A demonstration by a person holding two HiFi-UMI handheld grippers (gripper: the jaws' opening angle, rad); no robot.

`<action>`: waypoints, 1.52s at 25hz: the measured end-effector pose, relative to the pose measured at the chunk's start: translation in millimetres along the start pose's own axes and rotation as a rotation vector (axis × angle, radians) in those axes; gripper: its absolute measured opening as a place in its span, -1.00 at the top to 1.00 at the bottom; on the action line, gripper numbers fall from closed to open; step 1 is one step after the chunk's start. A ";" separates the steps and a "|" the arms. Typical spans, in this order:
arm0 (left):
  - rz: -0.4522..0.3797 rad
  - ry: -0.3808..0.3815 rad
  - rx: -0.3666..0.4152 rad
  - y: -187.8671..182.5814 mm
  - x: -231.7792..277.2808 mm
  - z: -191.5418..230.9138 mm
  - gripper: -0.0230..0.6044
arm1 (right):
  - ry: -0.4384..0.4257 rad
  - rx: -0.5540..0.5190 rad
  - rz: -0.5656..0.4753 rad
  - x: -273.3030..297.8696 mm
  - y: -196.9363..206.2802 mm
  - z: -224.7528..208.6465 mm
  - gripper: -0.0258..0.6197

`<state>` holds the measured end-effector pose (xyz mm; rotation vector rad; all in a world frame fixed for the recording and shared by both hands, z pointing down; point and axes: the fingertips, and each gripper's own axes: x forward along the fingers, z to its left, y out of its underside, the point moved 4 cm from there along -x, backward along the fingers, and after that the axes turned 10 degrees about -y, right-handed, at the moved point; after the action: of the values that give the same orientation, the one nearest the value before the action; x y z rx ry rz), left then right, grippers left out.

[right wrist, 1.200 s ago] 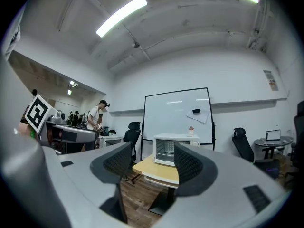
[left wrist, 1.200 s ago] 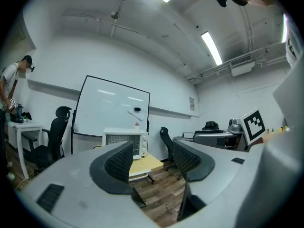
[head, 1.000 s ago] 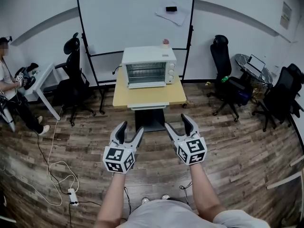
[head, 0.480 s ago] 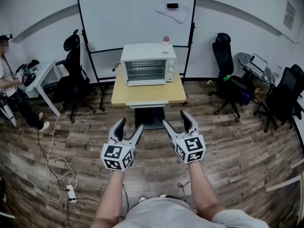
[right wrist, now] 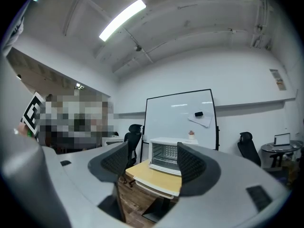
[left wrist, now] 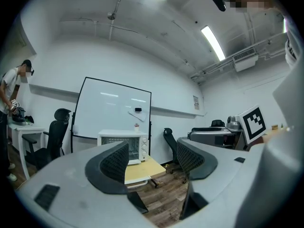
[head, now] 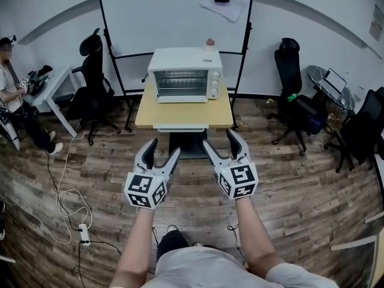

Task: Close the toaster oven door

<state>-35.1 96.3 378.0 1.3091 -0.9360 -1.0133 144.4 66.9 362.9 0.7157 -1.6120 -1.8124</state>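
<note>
At the far left, a seated person (head: 11,98) bends over some gear beside a white desk (head: 54,92), with a black office chair (head: 91,62) just to the right. A white power strip (head: 84,234) lies on the wood floor (head: 312,185), nearer to me.

My left gripper (head: 163,150) is held level over the floor, pointing at the far wall. Its jaws have just been opening and now stand wide apart with nothing between them.

Straight ahead and well apart from both tools, the white toaster oven (head: 185,75) sits at the far edge of a small wooden table (head: 183,116), in front of a whiteboard (head: 174,14). The oven's front faces me, and I see the wire rack through it, with the knobs on the right side. From this far I cannot tell how the door stands. A tiny potted plant (head: 209,42) sits on top of the oven, at the right corner.

My right gripper (head: 220,140) hovers beside the left one, also level. Its jaws are spread wide and hold nothing. In its own view the oven and table appear in the gap between the pads, far off.

Further right, another black chair (head: 291,71) stands by the wall, then a round glass table (head: 327,80) with a laptop.
</note>
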 end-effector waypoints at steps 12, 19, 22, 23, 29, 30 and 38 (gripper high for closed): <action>0.004 0.028 -0.019 16.6 87.3 47.0 -0.01 | 0.026 0.002 0.023 83.6 18.3 -48.9 0.00; 0.008 0.080 -0.051 19.3 173.4 108.4 -0.01 | 0.066 0.001 0.067 168.4 28.5 -84.7 0.02; 0.009 0.107 -0.058 15.2 209.0 130.9 -0.01 | 0.090 0.001 0.080 200.2 27.3 -102.1 0.04; 0.008 0.115 -0.060 13.4 219.7 137.2 -0.01 | 0.097 0.001 0.081 210.4 25.8 -107.5 0.04; 0.018 0.149 -0.058 11.1 269.2 156.9 -0.01 | 0.122 0.000 0.082 253.7 23.8 -135.5 0.06; 0.020 0.152 -0.058 11.5 275.9 158.8 -0.01 | 0.125 0.003 0.083 258.8 25.3 -139.8 0.07; 0.034 0.122 -0.040 12.8 308.4 156.3 -0.01 | 0.108 0.018 0.070 276.1 31.7 -169.8 0.10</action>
<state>-89.7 -245.0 392.5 1.3027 -0.8391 -0.9108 86.3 -253.3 374.2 0.7429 -1.5654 -1.6831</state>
